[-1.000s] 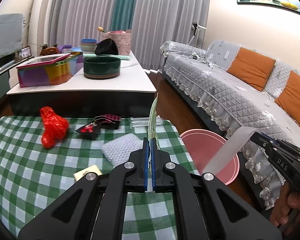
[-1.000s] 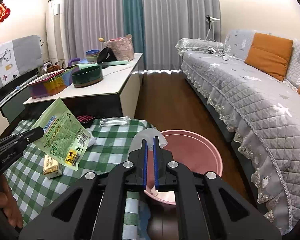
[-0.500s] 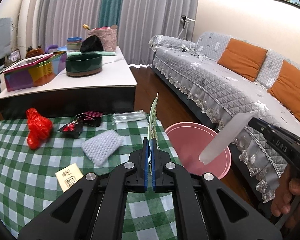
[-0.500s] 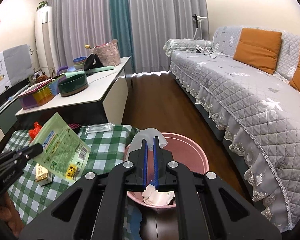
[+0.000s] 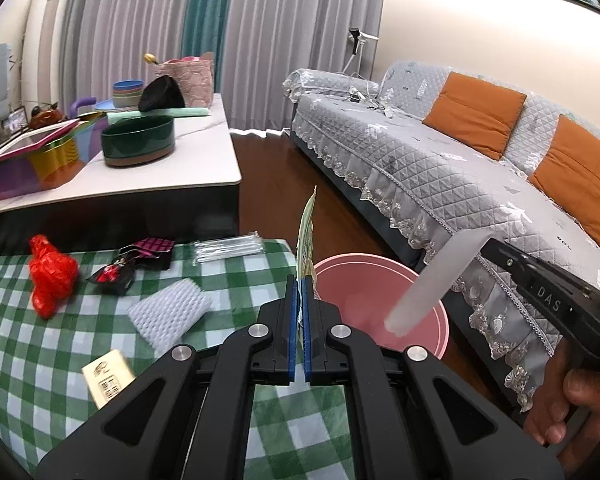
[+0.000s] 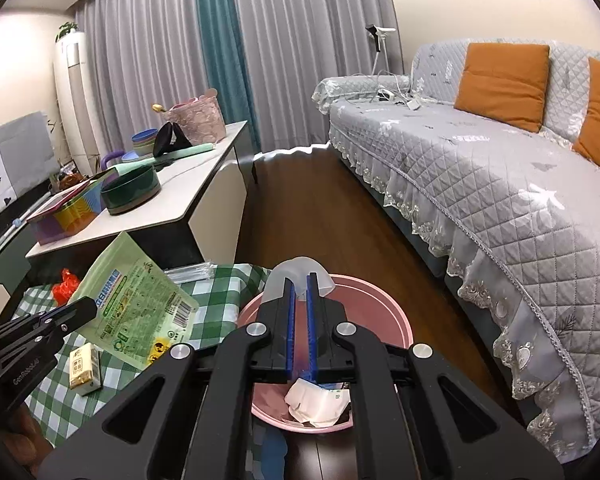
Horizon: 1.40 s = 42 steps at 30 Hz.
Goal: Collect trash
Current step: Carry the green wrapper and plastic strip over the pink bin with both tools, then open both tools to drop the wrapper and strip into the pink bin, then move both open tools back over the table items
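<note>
A pink round bin [image 6: 396, 320] is set on the wooden floor between the checked desk [image 5: 40, 360] and the quilted sofa [image 6: 500, 184]. A flat green packet [image 6: 136, 304] is clamped edge-on in the left tool [image 5: 300, 304], over the desk edge beside the bin. A translucent plastic cup [image 5: 440, 276] is pinched by the right tool [image 6: 301, 292] above the bin. Red bag [image 5: 50, 276], foam net [image 5: 170, 308] and wrappers are left on the desk.

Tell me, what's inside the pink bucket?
In the pink bucket, crumpled white paper and some packaging scraps lie at the bottom. The right gripper, holding a clear plastic cup above it, covers the rest of the inside.
</note>
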### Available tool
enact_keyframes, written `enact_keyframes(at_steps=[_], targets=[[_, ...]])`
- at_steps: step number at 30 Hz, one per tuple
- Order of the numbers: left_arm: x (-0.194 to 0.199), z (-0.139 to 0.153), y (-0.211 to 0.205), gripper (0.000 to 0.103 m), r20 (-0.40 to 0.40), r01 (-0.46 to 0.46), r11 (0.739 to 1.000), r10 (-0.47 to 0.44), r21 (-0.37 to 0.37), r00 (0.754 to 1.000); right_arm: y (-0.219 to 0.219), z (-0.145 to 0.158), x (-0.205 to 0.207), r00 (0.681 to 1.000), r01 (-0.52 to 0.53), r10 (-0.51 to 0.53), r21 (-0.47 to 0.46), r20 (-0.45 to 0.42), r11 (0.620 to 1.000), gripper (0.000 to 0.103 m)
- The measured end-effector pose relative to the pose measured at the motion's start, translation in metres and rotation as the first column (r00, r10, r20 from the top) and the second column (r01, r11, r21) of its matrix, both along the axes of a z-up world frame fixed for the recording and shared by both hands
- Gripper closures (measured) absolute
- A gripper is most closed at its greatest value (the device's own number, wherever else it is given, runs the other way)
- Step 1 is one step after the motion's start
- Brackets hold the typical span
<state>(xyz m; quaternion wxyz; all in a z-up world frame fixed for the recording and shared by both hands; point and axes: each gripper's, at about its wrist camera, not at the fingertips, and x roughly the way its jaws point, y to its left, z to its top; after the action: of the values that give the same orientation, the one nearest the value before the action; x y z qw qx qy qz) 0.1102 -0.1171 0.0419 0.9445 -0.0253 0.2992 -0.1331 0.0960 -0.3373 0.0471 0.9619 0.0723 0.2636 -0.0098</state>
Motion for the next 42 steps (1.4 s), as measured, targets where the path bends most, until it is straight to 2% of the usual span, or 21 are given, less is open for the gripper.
enact_keyframes(at_steps=[19, 22, 23, 25, 26, 27, 29, 35, 42], targets=[[0.051, -0.024, -0.055, 0.101, -0.055, 0.062, 0.998, -0.062, 0.002, 0.997, -0.014, -0.017, 0.029, 0.999, 0.039, -0.038, 0.025, -0.033, 0.999, 0.098], [0.059, -0.028, -0.061, 0.101, -0.072, 0.084, 0.996, -0.084, 0.001, 0.994, -0.015, -0.023, 0.035, 0.997, 0.04, -0.039, 0.024, -0.065, 0.999, 0.094], [0.062, -0.03, -0.063, 0.1, -0.086, 0.092, 0.996, -0.092, 0.002, 0.992, -0.016, -0.025, 0.037, 0.996, 0.046, -0.044, 0.023, -0.076, 0.999, 0.092], [0.067, -0.035, -0.066, 0.091, -0.115, 0.094, 0.996, -0.092, 0.009, 0.989, -0.019, -0.03, 0.041, 0.993, 0.06, -0.056, 0.032, -0.102, 0.998, 0.088], [0.067, -0.037, -0.065, 0.08, -0.121, 0.092, 0.996, -0.09, 0.007, 0.989, -0.021, -0.032, 0.042, 0.993, 0.064, -0.059, 0.044, -0.106, 0.997, 0.079], [0.066, -0.037, -0.063, 0.077, -0.118, 0.086, 0.996, -0.086, 0.002, 0.989, -0.022, -0.032, 0.041, 0.992, 0.069, -0.064, 0.049, -0.105, 0.996, 0.071], [0.063, -0.037, -0.061, 0.077, -0.114, 0.084, 0.996, -0.083, 0.004, 0.99, -0.024, -0.03, 0.039, 0.992, 0.087, -0.082, 0.05, -0.095, 0.995, 0.067], [0.05, -0.031, -0.041, 0.077, -0.107, 0.055, 0.999, -0.054, 0.0, 0.993, -0.024, -0.027, 0.037, 0.992, 0.094, -0.088, 0.059, -0.092, 0.994, 0.067], [0.015, -0.012, 0.002, 0.077, -0.078, 0.005, 1.0, -0.004, 0.012, 0.997, -0.004, -0.014, 0.03, 0.997, 0.052, -0.048, 0.063, -0.067, 0.997, 0.067]])
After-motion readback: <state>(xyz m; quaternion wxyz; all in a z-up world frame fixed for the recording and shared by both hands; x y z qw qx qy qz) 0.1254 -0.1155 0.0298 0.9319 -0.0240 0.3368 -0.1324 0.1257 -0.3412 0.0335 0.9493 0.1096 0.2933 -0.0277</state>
